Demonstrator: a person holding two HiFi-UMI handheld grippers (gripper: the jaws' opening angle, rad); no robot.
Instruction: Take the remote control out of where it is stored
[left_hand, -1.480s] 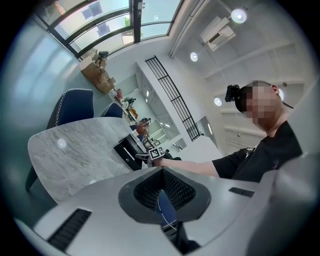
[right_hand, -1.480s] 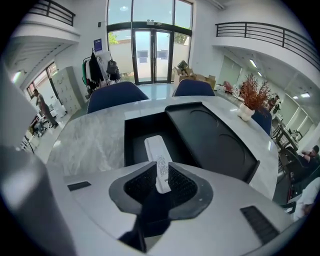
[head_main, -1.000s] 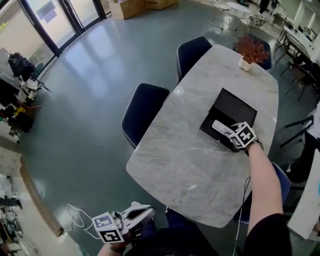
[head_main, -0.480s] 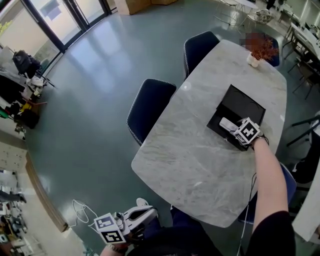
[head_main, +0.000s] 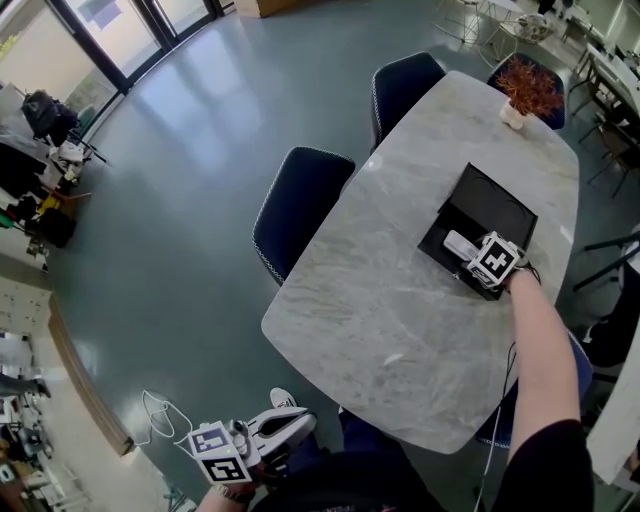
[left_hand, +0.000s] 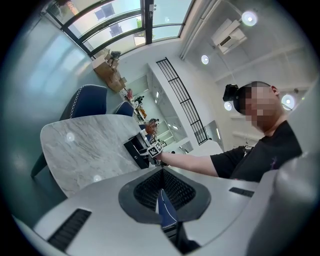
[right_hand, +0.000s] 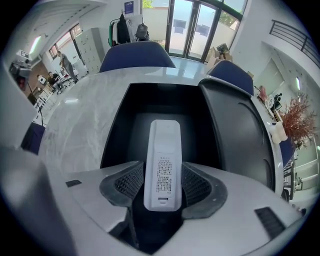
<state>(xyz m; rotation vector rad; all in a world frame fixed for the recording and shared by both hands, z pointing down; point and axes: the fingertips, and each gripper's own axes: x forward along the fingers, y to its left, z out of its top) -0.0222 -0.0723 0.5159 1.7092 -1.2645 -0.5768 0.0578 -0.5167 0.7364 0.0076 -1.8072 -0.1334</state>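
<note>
Right gripper view | remote control (right_hand: 162, 165) | long axis away from camera

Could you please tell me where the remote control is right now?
In the head view the remote control lies in the open black box at the marble table's right side, between the jaws of the right tool, which have just been opening.

A glossy grey-blue floor (head_main: 190, 150) spreads wide and catches daylight from the tall, dark-framed glass doors (head_main: 100, 40) at the far left. At the right stands a pale marble counter (head_main: 370, 320) with rounded corners. A dark blue chair (head_main: 300, 210) is tucked against its left side, with a second chair (head_main: 405, 85) farther along. A reddish dried plant (head_main: 528, 88) in a white pot sits at the far end. Round ceiling lights (left_hand: 248, 18) glow overhead.
</note>
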